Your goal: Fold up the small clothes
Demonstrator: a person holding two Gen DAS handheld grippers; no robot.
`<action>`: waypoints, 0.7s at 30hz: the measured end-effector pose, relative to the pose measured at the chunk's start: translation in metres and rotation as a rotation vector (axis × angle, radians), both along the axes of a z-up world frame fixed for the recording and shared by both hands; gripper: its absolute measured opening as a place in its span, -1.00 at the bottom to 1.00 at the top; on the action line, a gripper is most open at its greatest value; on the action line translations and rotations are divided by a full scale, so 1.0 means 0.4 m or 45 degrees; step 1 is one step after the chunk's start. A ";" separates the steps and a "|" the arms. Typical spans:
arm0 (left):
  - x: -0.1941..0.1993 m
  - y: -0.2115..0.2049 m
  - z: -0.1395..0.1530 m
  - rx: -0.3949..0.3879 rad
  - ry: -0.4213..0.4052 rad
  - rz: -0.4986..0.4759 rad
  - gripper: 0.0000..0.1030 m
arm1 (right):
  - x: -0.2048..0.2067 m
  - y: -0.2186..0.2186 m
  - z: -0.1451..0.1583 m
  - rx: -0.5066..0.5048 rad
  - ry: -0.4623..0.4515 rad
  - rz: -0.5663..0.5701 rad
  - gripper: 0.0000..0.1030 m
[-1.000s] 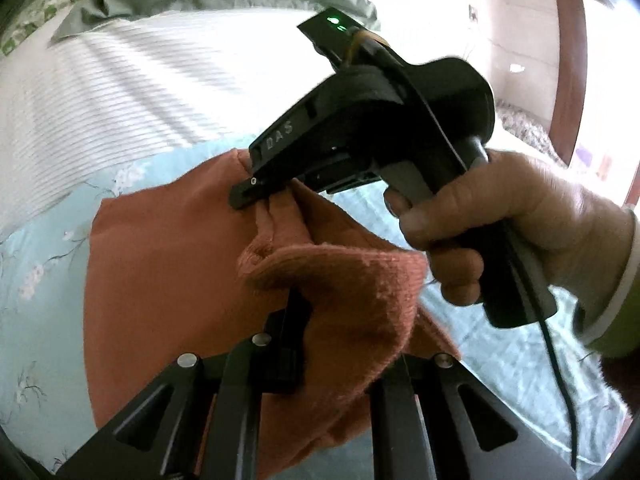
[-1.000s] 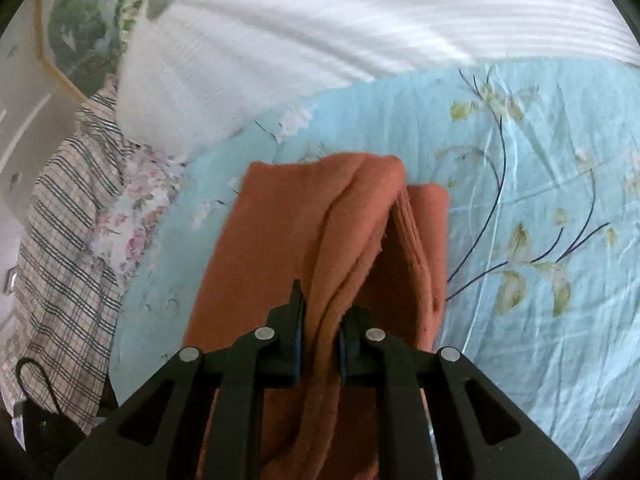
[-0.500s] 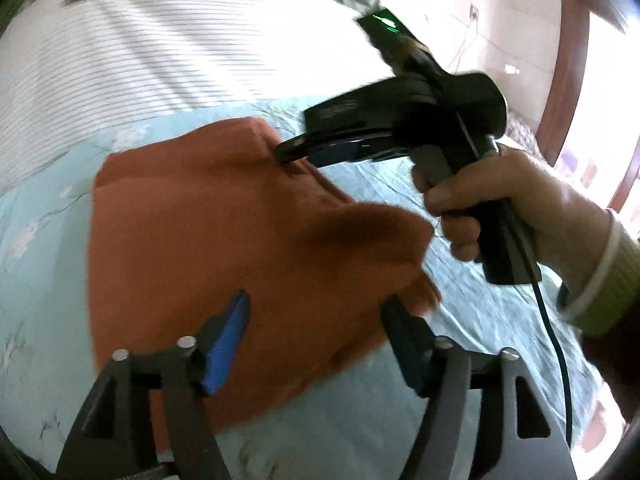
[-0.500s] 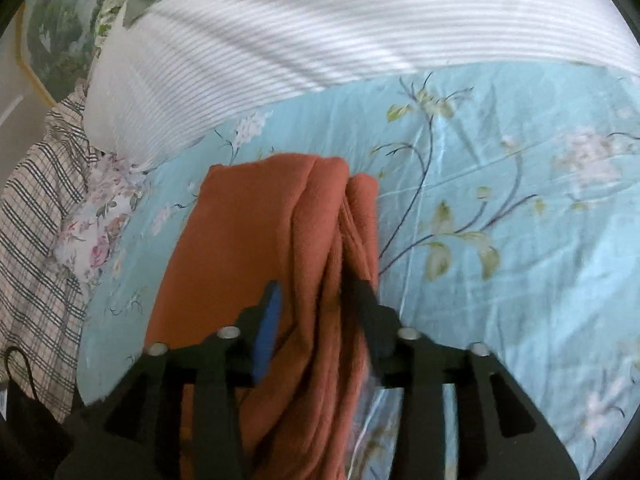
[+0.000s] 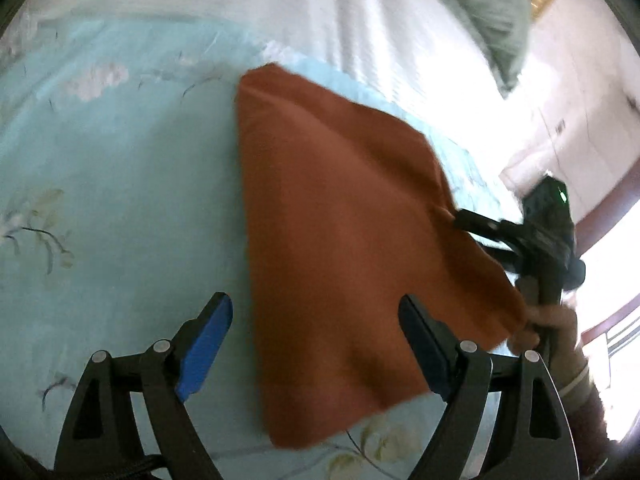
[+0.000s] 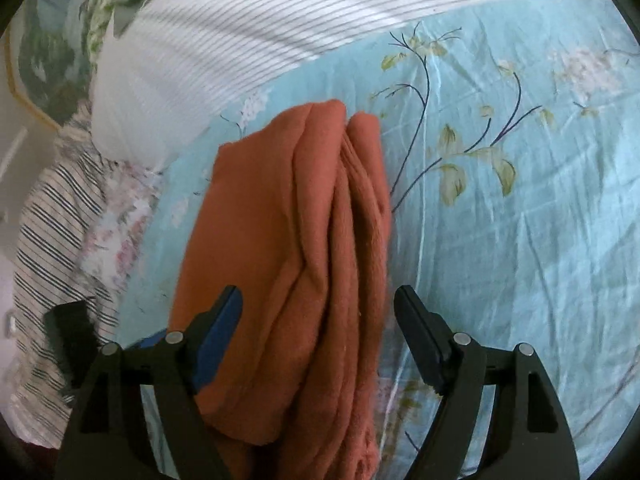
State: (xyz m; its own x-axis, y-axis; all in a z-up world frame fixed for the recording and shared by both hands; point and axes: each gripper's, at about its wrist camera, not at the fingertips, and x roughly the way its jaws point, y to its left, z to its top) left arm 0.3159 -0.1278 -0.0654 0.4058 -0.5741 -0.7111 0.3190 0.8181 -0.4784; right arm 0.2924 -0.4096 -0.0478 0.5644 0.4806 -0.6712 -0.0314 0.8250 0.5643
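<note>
The left gripper [image 5: 316, 344] had its jaws wide and opening further, and nothing was pressed between them; the rust-coloured garment [image 5: 340, 248] only passed under the gap, with its left edge running inside the blue pad and its lower corner lying close in front of the fingers. From there the cloth stretched away and slightly to the right, so its long axis lay nearly along the line in which this gripper pointed. The right gripper [image 6: 318, 328] was also spread wide and opening, and the bunched, layered edge of the garment [image 6: 304, 240] lay loose between its fingers without a pad closing on it. In the left wrist view the right gripper [image 5: 472, 220] stood at the far right edge of the cloth, held by a hand [image 5: 548, 320]. The garment lay on the pale blue flowered sheet of the bed [image 6: 520, 220], below a striped white cover [image 6: 280, 28]. I judged the right gripper nearer to the thick folds, which looked not yet flattened.
</note>
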 end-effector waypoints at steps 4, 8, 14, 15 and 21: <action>0.101 -0.018 -0.072 -0.079 0.147 -0.012 0.66 | 0.032 0.005 -0.031 0.048 0.058 0.018 0.51; 0.160 -0.055 -0.089 -0.106 0.171 -0.101 0.66 | 0.042 0.008 -0.058 0.108 0.091 0.017 -0.22; 0.197 -0.080 -0.081 -0.097 0.138 -0.125 -0.40 | 0.012 0.044 -0.026 0.140 0.054 0.014 -0.49; 0.186 -0.074 -0.069 -0.116 0.127 -0.132 -0.46 | 0.004 0.056 -0.013 0.152 0.037 0.022 -0.50; 0.047 0.041 0.042 -0.056 -0.034 -0.121 -0.51 | -0.040 0.221 0.033 0.219 -0.020 0.168 -0.52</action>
